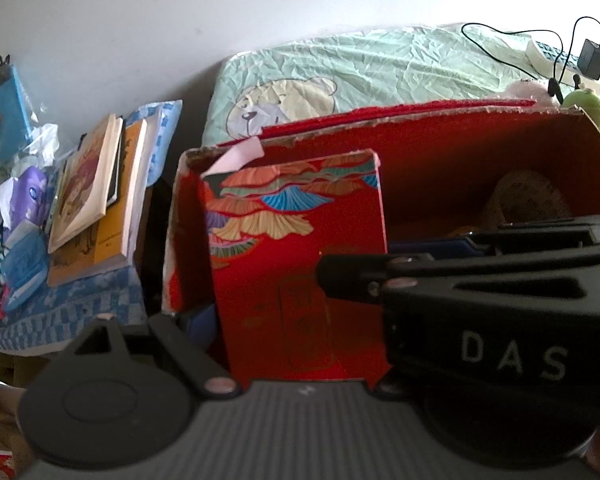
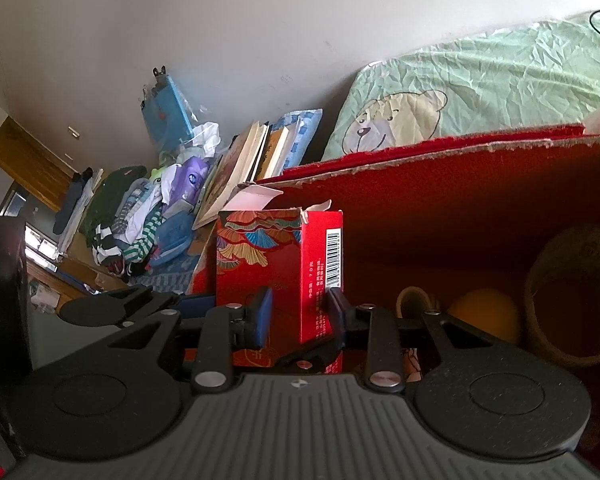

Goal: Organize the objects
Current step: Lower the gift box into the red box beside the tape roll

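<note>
We hold the right gripper (image 2: 300,316) with its blue-padded fingers (image 2: 262,314) pressed on both sides of a small red cardboard carton printed with fan-shaped patterns and a barcode (image 2: 280,264), which stands upright at the left end of a large open red cardboard box with frayed edges (image 2: 440,208). In the left wrist view the same carton (image 1: 300,264) fills the centre, with the right gripper's black body, marked "DAS", crossing in from 3 o'clock. Of the left gripper (image 1: 196,316) only one arm and a blue pad show beside the carton at 8 o'clock; we cannot tell whether its fingers are apart or together. Inside the big box, at 3 o'clock of the carton, lie a yellow rounded object (image 2: 484,312) and a brown roll of tape (image 2: 572,296). Beyond the box at 10 o'clock, a stack of paperback books (image 2: 244,172) leans beside a heap of striped clothing (image 2: 136,236). At 1 o'clock lies a pale green bedsheet with a cartoon bear (image 2: 480,92), and farthest off, a black charger with its cable (image 1: 592,60).
</note>
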